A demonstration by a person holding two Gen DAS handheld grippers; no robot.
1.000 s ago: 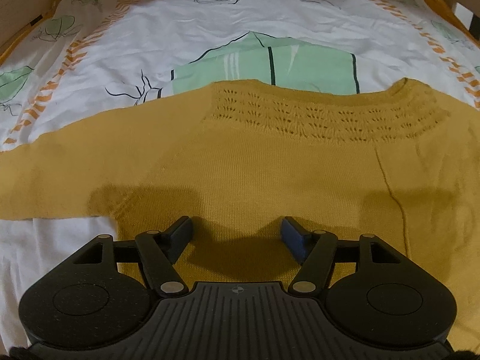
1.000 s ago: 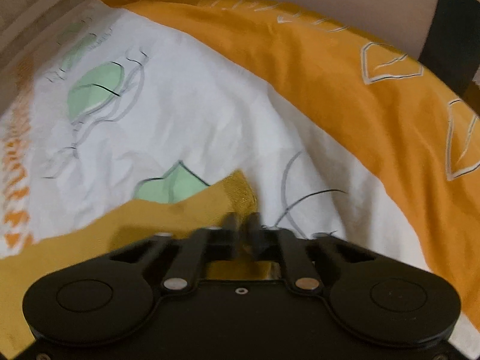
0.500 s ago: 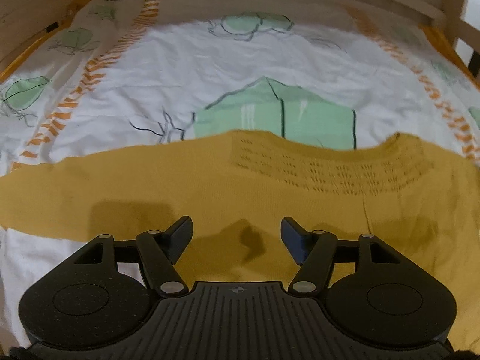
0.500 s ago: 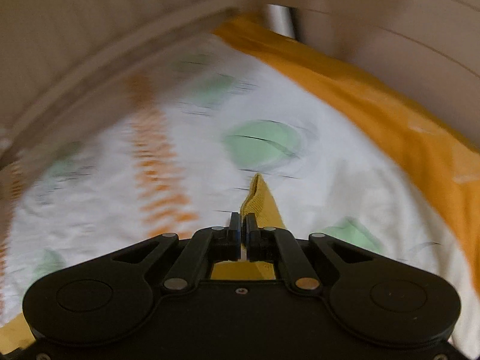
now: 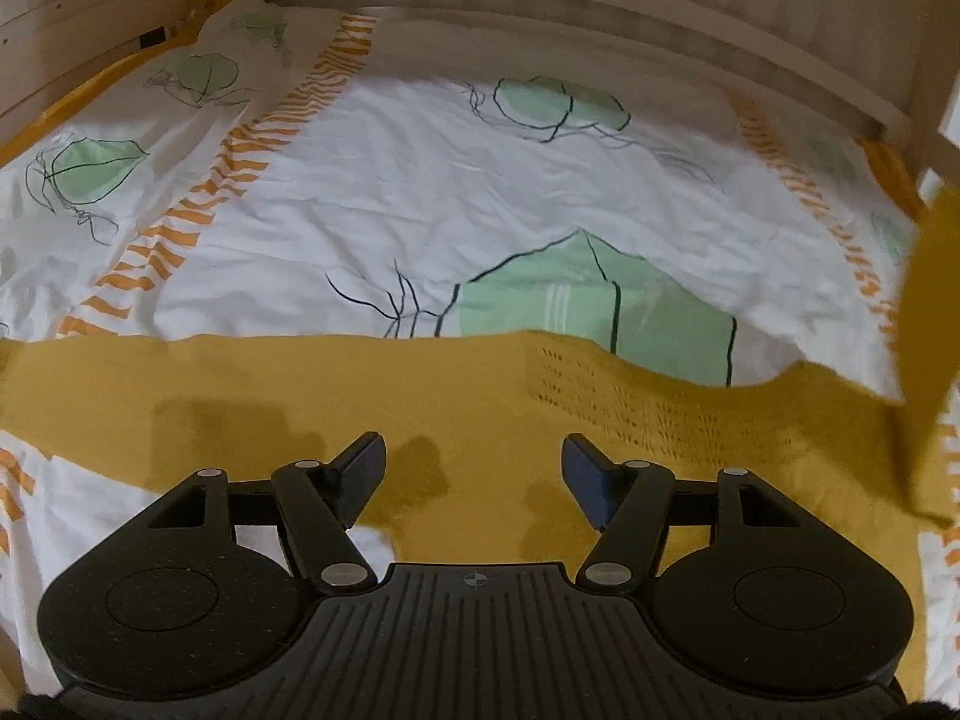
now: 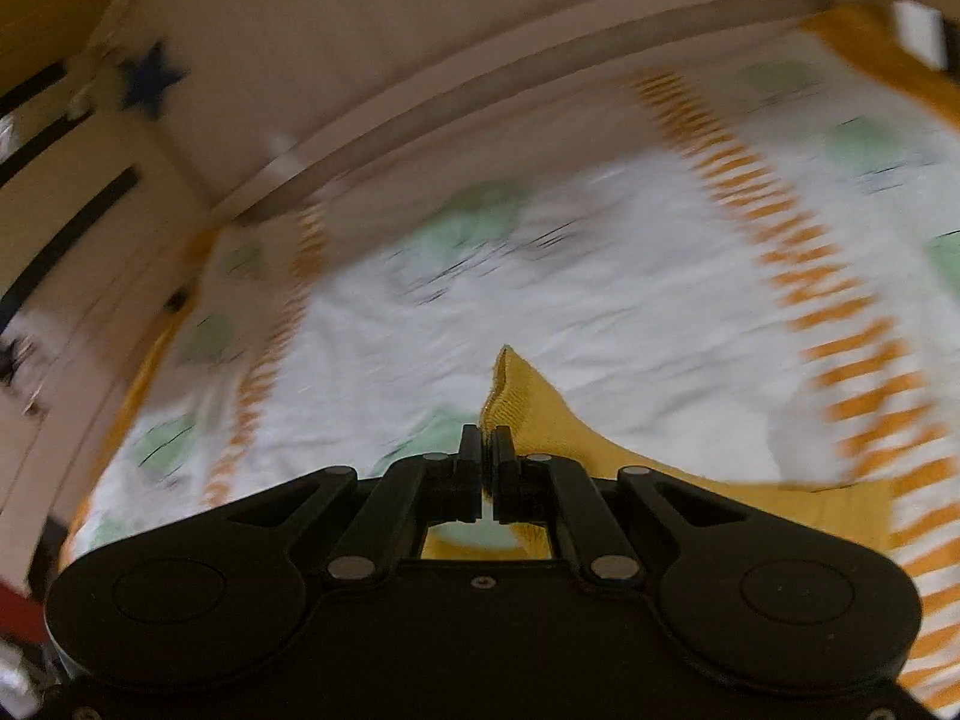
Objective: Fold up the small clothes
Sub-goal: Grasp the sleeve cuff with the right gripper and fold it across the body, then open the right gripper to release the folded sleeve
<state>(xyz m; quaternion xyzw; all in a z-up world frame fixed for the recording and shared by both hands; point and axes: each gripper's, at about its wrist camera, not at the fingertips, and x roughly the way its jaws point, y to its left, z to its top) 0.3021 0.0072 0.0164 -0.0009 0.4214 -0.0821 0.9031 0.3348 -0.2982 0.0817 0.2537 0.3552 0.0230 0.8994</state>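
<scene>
A mustard-yellow knit sweater (image 5: 456, 408) lies spread on the patterned bedsheet (image 5: 420, 192), its lace-knit neckline toward the right. My left gripper (image 5: 474, 465) hovers open above the sweater's body with nothing between its fingers. At the right edge of the left wrist view one sleeve (image 5: 930, 312) is lifted off the sheet. My right gripper (image 6: 486, 450) is shut on that sleeve's ribbed cuff (image 6: 510, 396), which sticks up past the fingertips; the rest of the sleeve trails off to the right.
A wooden bed frame rail (image 5: 540, 12) curves around the far side of the bed, also seen as the rail (image 6: 480, 90) in the right wrist view. An orange border (image 6: 888, 42) edges the sheet. A blue star (image 6: 150, 78) marks the wall at left.
My right gripper has swung fast across the bed with the cuff in it, lifting the sleeve. My left gripper has risen and pulled back from the sweater, staying open.
</scene>
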